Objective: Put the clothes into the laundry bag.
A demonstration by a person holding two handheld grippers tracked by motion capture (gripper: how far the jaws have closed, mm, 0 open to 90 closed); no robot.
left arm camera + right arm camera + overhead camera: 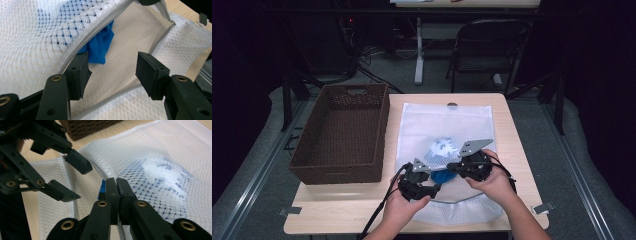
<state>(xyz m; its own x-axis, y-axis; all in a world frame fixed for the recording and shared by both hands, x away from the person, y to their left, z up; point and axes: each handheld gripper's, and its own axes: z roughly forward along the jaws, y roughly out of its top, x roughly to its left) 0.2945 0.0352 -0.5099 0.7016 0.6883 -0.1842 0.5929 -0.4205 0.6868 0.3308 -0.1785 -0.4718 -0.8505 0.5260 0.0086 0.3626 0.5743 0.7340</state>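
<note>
A: Right gripper (117, 185) clenched on the upper lip of the white mesh bag (447, 125), right at the zipper (100, 26). Lifting that edge to keep the mouth gaping, by the look of it.

B: And the left gripper (112, 72) released, pads apart with nothing pressed between them. Poised just inside the opening, aimed at the blue cloth (100, 46) tucked under the raised flap.

A: Makes sense of the split: one side props, the other fetches. Without that pinch the mesh would sag flat over the cloth again.

B: Bag lying along the right half of the table (362, 215), mouth toward the near edge, hanging loop toward the far edge. Convenient for reaching straight in from the front.

A: Blue cloth sitting close to the mouth, partly poking past the zipper line. More fabric, white with blue print (442, 147), deeper inside under the mesh.

B: Brown woven basket (343, 132) parked on the left side of the table, just beside the bag, nothing visible in it. Probably the drop-off spot, hence so near.

A: Left pads beside the cloth, left pad (78, 75) close to its edge; touching or not, hard to tell.

B: Next call, likely: push in a little, close on the blue fold, keep the right pinch firm.
</note>
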